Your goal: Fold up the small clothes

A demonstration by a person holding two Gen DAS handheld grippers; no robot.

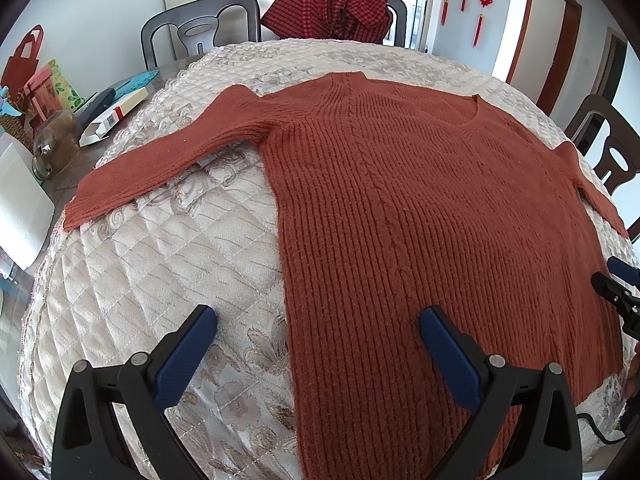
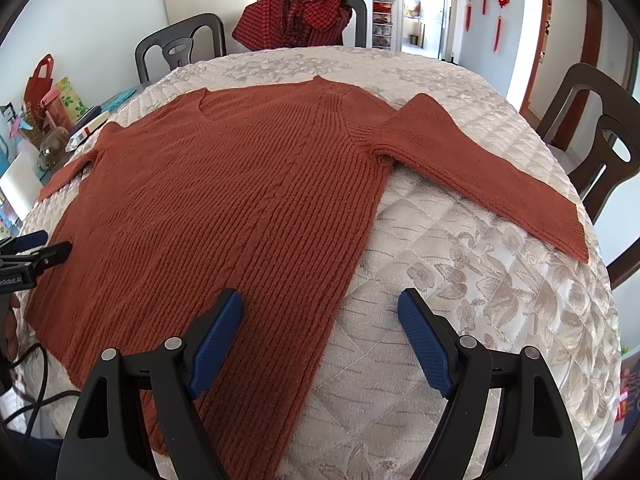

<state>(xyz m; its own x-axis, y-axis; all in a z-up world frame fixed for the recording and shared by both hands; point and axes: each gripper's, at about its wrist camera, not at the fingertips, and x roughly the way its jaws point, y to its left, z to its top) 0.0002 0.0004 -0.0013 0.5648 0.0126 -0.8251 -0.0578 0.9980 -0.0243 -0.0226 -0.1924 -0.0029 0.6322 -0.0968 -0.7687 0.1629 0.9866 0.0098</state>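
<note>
A rust-red knitted sweater [image 1: 420, 208] lies flat and spread out on the quilted cream tablecloth [image 1: 160, 248], neck away from me, both sleeves stretched sideways. Its left sleeve [image 1: 160, 160] runs toward the table's left edge; its right sleeve [image 2: 492, 176] reaches toward the right edge. My left gripper [image 1: 318, 320] hovers open above the sweater's lower left side edge, holding nothing. My right gripper [image 2: 320, 300] hovers open above the lower right side edge [image 2: 352, 264], also empty. The right gripper [image 1: 616, 292] shows at the far right of the left wrist view.
Dark chairs [image 1: 200, 28] stand around the table; a red checked garment [image 1: 332, 8] hangs over one at the back. Boxes, a glass jar [image 1: 52, 148] and bags clutter the left side. Another chair [image 2: 600, 136] stands at the right. Cables [image 2: 28, 380] trail at the near left.
</note>
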